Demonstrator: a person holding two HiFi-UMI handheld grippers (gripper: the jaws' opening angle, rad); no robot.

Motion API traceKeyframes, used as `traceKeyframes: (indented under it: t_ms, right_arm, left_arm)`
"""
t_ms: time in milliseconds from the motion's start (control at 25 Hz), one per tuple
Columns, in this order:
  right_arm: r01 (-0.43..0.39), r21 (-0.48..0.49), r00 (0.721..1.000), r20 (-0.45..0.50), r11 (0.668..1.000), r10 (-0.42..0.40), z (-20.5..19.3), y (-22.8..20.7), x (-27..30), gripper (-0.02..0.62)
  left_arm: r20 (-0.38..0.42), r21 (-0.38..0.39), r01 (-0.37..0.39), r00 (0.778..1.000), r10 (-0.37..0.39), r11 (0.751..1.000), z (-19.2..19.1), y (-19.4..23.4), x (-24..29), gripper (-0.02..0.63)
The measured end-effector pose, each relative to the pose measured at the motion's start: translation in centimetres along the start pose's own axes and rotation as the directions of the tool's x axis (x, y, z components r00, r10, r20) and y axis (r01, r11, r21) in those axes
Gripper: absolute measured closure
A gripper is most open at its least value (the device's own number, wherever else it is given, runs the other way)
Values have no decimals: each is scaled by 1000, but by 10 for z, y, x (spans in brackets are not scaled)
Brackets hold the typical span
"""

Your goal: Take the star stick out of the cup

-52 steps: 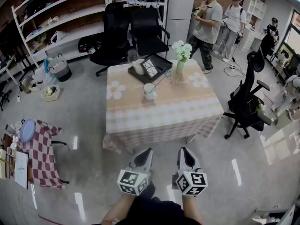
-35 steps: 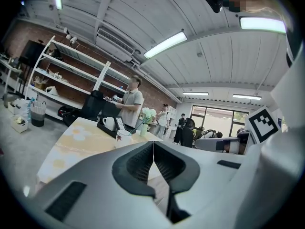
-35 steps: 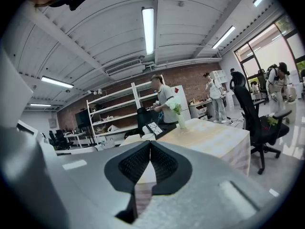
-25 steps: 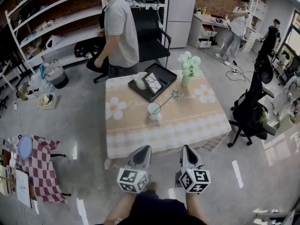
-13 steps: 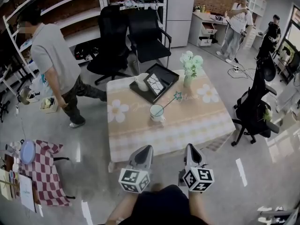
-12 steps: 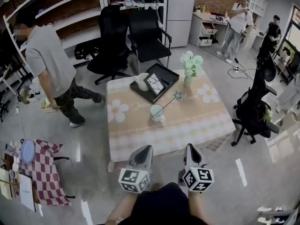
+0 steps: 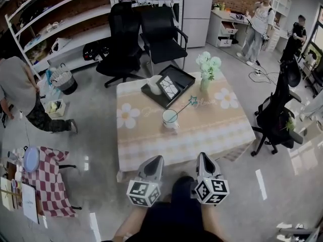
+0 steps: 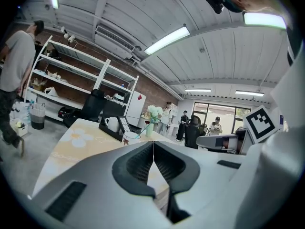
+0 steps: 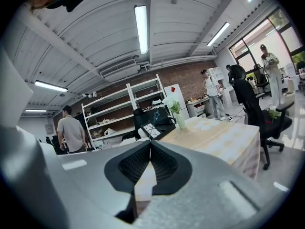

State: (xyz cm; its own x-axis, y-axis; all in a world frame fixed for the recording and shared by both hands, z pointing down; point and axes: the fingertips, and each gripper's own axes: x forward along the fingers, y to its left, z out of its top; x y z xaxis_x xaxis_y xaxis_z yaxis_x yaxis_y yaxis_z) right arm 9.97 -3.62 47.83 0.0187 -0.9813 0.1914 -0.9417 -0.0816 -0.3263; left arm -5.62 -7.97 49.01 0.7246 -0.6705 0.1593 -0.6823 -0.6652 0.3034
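A white cup [image 7: 170, 118] stands near the middle of a low table with a floral cloth [image 7: 222, 130]. The star stick [image 7: 184, 107] leans out of it up and to the right, its teal star [image 7: 192, 101] over the cloth. Both grippers hang side by side in front of the table's near edge, well short of the cup. My left gripper [image 7: 156, 159] is shut and empty, and so is my right gripper [image 7: 202, 157]. The left gripper view shows shut jaws with the cup [image 8: 129, 138] beyond them. The right gripper view shows the star [image 9: 155, 113] above shut jaws.
A black tray [image 7: 169, 86] with a white pitcher [image 7: 154, 83] and a vase of white flowers [image 7: 208, 69] sit at the table's back. Black office chairs [image 7: 160, 32] stand behind and to the right [image 7: 275, 115]. A person [image 7: 22, 97] is at the left, with a checkered stand [image 7: 48, 180] nearby.
The person near the table has walked off to the left edge of view. Both grippers have stayed shut in about the same place before the table.
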Motion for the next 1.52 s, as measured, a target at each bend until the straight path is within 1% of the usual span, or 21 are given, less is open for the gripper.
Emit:
traceKeyframes:
  t_ms: [200,600,760,1200,1520]
  right_arm:
    - [-18,-3,1000,-8,1000,18,9,-5,17,591]
    - [-42,-22,998,-44,999,41,24,-27,64,591]
    - [-65,-32,996,-57,997,63,30,-32,86,591]
    - [-150,-35,984,-102,988,146,35,-30,139,591]
    - [-204,-31,973,-121,978,199,39,-34,167,591]
  left_arm:
    - [-4,-4,-13,1000,13,1000,3,1,15,595]
    - [-3,-23,-36,999,35,999,12,11,64,595]
    - [1,-33,-54,999,54,998,16,17,81,595]
    - [9,-54,-153,988,154,987,23,45,106,595]
    - [17,-60,-215,976,217,975,25,56,120,595]
